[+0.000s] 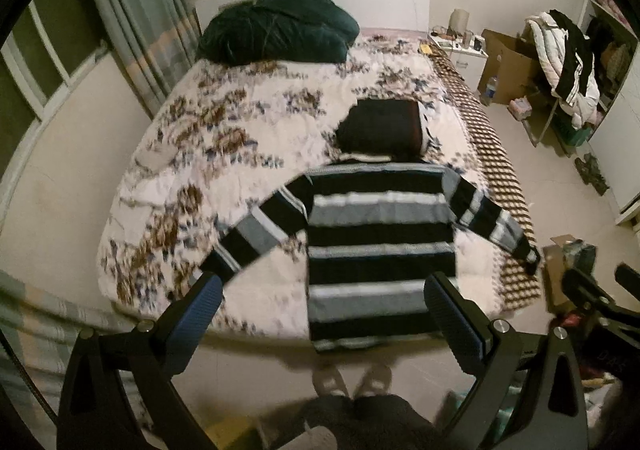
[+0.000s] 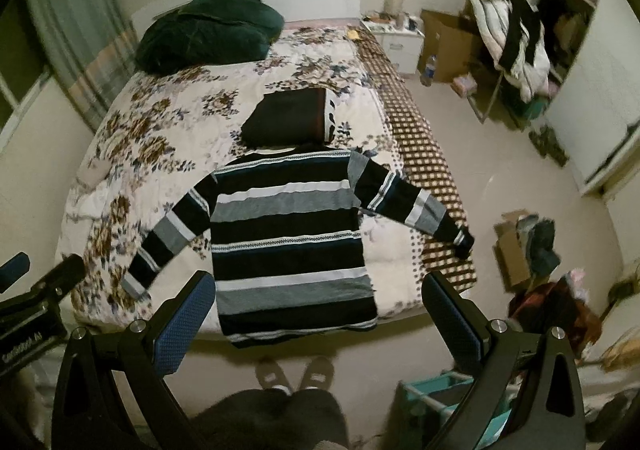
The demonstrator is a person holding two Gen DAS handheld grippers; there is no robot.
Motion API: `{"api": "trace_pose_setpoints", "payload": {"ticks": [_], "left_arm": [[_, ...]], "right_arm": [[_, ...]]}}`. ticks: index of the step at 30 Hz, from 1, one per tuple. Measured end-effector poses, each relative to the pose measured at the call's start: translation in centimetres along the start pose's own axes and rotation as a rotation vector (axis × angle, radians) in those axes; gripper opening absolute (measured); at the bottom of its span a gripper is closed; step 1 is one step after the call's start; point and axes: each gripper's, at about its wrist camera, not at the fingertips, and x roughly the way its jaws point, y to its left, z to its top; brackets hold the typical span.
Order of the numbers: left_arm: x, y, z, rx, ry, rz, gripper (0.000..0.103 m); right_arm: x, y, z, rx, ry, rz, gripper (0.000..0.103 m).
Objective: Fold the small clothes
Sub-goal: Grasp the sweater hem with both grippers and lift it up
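Observation:
A black, grey and white striped sweater lies flat on the floral bedspread, sleeves spread out, hem hanging over the near bed edge. A dark folded garment rests just beyond its collar. My left gripper hovers open above the hem, high over the bed, holding nothing. My right gripper is likewise open and empty above the hem. Each gripper shows at the edge of the other's view.
A dark green bundle lies at the head of the bed. A checkered blanket runs down the bed's right edge. A person's slippers stand at the foot. Boxes, a clothes-laden chair and a teal basket fill the floor at right.

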Motion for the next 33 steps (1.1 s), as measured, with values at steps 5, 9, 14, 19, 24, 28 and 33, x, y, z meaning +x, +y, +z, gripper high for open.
{"api": "trace_pose_setpoints", "payload": {"ticks": [5, 9, 14, 19, 24, 28, 33], "left_arm": [[8.2, -1.8, 3.3, 0.059, -0.037, 0.050, 0.103], [14.5, -5.3, 3.0, 0.096, 0.020, 0.071, 0.103], [23.6, -11.4, 3.2, 0.144, 0.112, 0.104, 0.103], [34.4, -17.7, 2.7, 0.156, 0.225, 0.095, 0.103], [43.9, -23.0, 1.5, 0.194, 0.311, 0.105, 0.103], [49.6, -26.7, 0.8, 0.221, 0.359, 0.104, 0.103], [52.3, -30.5, 0.4, 0.291, 0.335, 0.079, 0.103]], "right_arm": [[9.4, -5.0, 0.2, 0.193, 0.049, -0.024, 0.103], [17.7, -11.5, -0.3, 0.387, 0.109, -0.038, 0.103], [30.2, -21.5, -1.2, 0.656, 0.148, 0.004, 0.103], [42.7, -31.6, -3.9, 0.939, 0.134, 0.006, 0.103], [52.5, -40.4, -8.5, 1.237, 0.071, 0.036, 0.103], [55.2, -46.7, -12.0, 1.436, -0.029, 0.009, 0.103], [56.8, -53.5, -12.0, 1.404, -0.069, -0.087, 0.098]]}}
